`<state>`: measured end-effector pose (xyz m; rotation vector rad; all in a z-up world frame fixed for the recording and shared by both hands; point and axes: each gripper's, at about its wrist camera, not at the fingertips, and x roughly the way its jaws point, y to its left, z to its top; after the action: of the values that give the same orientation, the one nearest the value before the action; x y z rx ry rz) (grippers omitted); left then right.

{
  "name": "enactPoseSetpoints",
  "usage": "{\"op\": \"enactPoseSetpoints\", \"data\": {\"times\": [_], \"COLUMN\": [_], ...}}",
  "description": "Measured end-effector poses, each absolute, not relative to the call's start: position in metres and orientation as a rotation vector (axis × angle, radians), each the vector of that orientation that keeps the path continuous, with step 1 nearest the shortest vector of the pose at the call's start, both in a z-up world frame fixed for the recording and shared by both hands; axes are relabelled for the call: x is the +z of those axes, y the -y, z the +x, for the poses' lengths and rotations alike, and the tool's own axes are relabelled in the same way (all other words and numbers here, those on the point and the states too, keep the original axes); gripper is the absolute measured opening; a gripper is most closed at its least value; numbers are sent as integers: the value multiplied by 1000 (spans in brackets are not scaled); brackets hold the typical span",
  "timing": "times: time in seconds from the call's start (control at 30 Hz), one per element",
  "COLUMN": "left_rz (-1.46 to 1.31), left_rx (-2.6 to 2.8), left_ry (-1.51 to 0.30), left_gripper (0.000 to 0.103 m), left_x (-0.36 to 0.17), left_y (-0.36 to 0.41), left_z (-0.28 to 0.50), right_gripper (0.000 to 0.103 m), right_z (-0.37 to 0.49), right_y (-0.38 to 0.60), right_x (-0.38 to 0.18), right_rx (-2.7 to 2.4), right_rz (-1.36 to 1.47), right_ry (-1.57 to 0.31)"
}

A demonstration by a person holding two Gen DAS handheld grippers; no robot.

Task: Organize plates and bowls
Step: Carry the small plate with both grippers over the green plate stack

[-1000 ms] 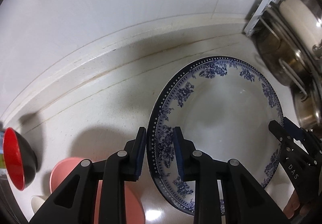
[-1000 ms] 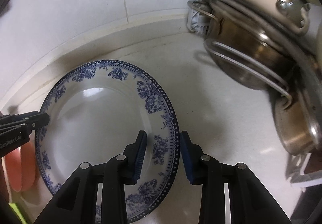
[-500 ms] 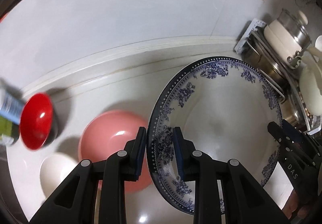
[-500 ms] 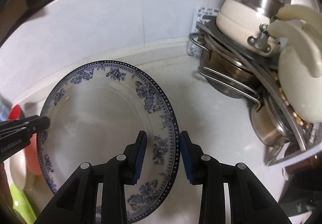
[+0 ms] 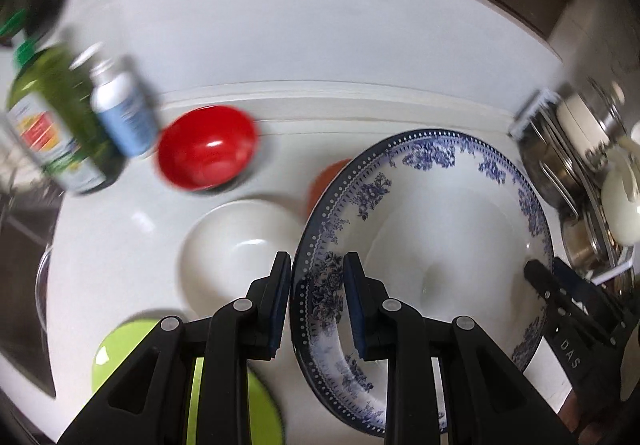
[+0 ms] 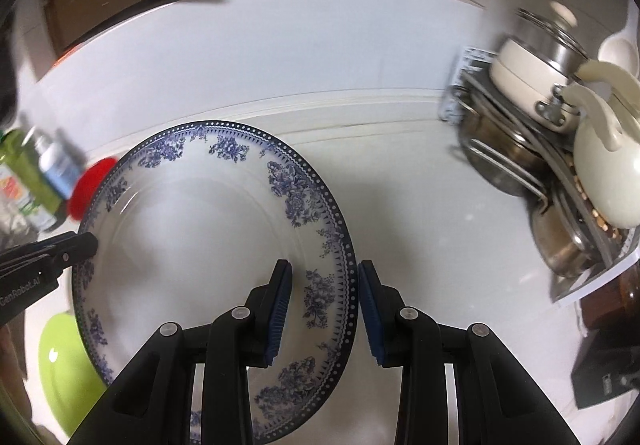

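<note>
Writing legible: "GenRobot.AI" is showing on the left gripper's (image 6: 86,245) body where it enters the right wrist view at left edge. "DAS" is showing on the right gripper's (image 5: 538,275) body at the right edge of the left wrist view. The label on the green bottle (image 5: 52,117) is carrying red and yellow patches; text blurred, unreadable. The small blue-and-silver bottle (image 5: 122,113) just beside it is also unreadable.

Task item: the blue-and-white floral plate (image 6: 208,257) is being held off the white desk (image 6: 432,213) by both grippers at once. Left gripper (image 5: 316,299): fingers (image 5: 280,299) are clamping the plate's left rim, one inside, one outside. Right gripper (image 6: 324,305): fingers (image 6: 370,305) are straddling the right rim, gripping it likewise.

Below the plate on the desk: a white bowl (image 5: 236,249) is sitting just left of the plate, a red bowl (image 5: 206,147) farther back near the bottles, a lime-green dish (image 5: 120,349) in the near-left corner, and an orange-pink dish (image 5: 328,177) is peeking out from behind the plate's edge.

Surface and room: the desk is glossy white, reflecting ceiling light, and is meeting a white wall at a raised lip. A dish rack (image 6: 532,173) is standing at the right, holding steel pots, a cream lidded pot (image 6: 528,73) and a cream kettle (image 6: 604,173). Dark wood cabinetry is running above the wall. Background is motion-blurred in both views.
</note>
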<state>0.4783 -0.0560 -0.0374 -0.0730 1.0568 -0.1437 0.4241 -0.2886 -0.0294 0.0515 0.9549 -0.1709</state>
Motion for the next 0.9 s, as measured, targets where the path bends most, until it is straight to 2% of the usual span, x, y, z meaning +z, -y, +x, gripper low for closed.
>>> {"op": "enactPoseSetpoints", "data": {"times": [0.9], "left_rz": [-219], "left_rx": [185], "left_ry": [-1032], "left_gripper": [27], "left_x": [-42], "left_y": [-137], "left_z": [349], "right_gripper": [35], "right_z": [370], "right_y": [86], "right_x": [-39], "right_rx": [170], "right_rz": [-65], "right_ry": [-979]}}
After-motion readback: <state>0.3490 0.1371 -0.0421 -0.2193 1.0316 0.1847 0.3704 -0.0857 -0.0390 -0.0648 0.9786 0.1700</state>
